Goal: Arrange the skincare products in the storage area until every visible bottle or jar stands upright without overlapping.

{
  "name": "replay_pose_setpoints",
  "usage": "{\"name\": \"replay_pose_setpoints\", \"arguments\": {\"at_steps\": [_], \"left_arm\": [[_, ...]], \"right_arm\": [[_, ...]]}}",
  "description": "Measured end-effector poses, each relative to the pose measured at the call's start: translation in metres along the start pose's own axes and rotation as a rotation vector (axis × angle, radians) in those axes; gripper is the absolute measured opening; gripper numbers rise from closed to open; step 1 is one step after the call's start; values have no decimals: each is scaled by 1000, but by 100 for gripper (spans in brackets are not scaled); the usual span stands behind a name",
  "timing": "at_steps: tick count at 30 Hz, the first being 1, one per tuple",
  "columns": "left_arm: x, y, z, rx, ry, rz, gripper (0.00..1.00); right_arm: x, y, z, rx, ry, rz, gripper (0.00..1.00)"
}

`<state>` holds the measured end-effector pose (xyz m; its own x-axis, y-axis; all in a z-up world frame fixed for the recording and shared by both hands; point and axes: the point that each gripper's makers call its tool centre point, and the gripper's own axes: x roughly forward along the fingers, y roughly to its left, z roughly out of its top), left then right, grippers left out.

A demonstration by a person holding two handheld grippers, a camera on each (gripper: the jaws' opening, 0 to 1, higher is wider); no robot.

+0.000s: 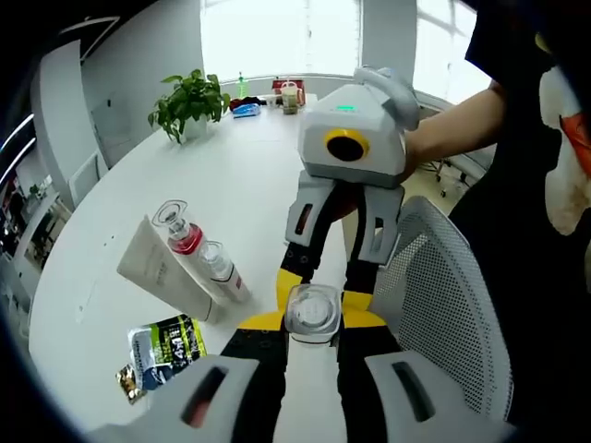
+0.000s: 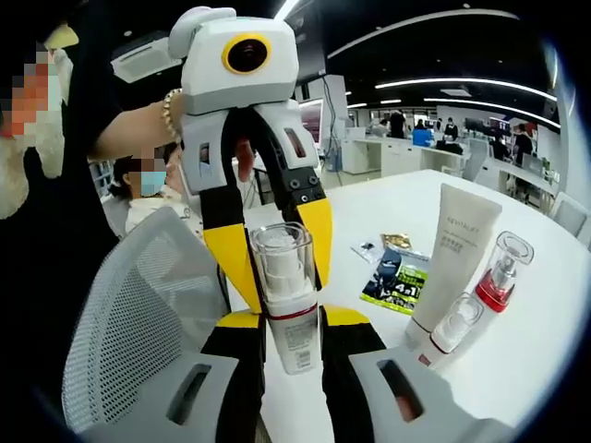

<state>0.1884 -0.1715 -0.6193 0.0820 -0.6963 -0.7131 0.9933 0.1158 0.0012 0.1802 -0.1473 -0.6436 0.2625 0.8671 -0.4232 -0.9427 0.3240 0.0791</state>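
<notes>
Both the left gripper (image 1: 312,325) and the right gripper (image 2: 288,323) clamp one clear-capped pump bottle (image 2: 284,295) between their yellow tips.

Wide bare stretch of white table (image 1: 235,161) between the near cluster and the far edge, open for a pass. Blocked at the near edge by 2 grippers meeting tip to tip: left gripper (image 1: 312,325) and right gripper (image 1: 323,277) both closed around 1 clear-capped bottle (image 2: 286,291). Beside them, crowded together: a leaning white tube (image 1: 162,269), a red-collared pump bottle (image 1: 185,238) and a small clear bottle (image 1: 220,268), touching or nearly so. Flat on the surface just nearer: a green sachet (image 1: 166,346). Hemmed on the other side by a mesh chair back (image 1: 443,305) at the table's edge. At the far edge, a potted plant (image 1: 189,101) and small clutter (image 1: 277,94).
</notes>
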Motion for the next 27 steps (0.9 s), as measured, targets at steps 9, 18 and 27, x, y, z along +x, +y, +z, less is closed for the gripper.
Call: {"name": "replay_pose_setpoints", "arguments": {"at_steps": [9, 18, 27], "left_arm": [[11, 4, -5, -11, 8, -13, 25], [22, 9, -5, 4, 33, -12, 25], [33, 22, -10, 5, 40, -4, 25]], "right_arm": [[0, -9, -9, 27, 0, -29, 31], [-1, -11, -23, 38, 34, -52, 38], [-14, -25, -31, 93, 36, -210, 55]]}}
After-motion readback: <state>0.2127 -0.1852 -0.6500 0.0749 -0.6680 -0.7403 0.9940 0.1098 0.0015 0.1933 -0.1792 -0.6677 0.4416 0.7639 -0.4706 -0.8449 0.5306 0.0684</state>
